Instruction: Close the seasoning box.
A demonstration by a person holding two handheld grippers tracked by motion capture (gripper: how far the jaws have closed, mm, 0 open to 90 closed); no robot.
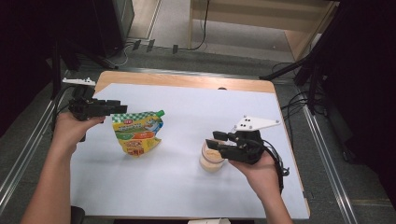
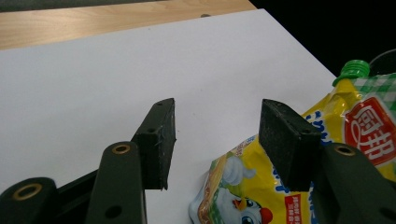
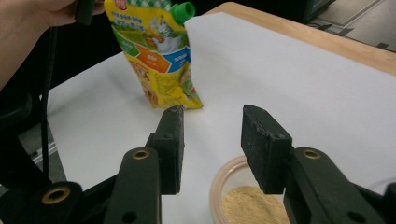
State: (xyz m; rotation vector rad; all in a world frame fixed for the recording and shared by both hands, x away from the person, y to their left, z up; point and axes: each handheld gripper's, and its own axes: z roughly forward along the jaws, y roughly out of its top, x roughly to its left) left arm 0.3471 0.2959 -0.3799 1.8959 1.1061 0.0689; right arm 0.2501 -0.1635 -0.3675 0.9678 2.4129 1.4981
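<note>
A yellow pouch (image 1: 137,135) with a green cap (image 1: 160,112) lies flat on the white sheet (image 1: 187,186) that covers the worktop (image 1: 177,80), and everything else is placed here relative to that pouch. The left tongs (image 1: 122,108) hover just beside the pouch's upper left edge, above its checkered top, held in the person's left hand (image 1: 70,130); their jaws stand spread with nothing between them. In the left gripper view the left tongs (image 2: 215,135) are open over bare white sheet, with the pouch (image 2: 261,186) low and to the right of the gap, its green cap (image 2: 352,70) farther off behind the right jaw. Well to the right of the pouch sits a small round tub (image 1: 211,157) of pale tan powder. The right tongs (image 1: 215,140) hang over that tub, held in the right hand (image 1: 261,175), jaws likewise spread and pinching nothing. In the right gripper view the right tongs (image 3: 212,140) point toward the pouch (image 3: 156,51), with the tub (image 3: 233,196) directly under the jaws and the pouch beyond it, well apart.
</note>
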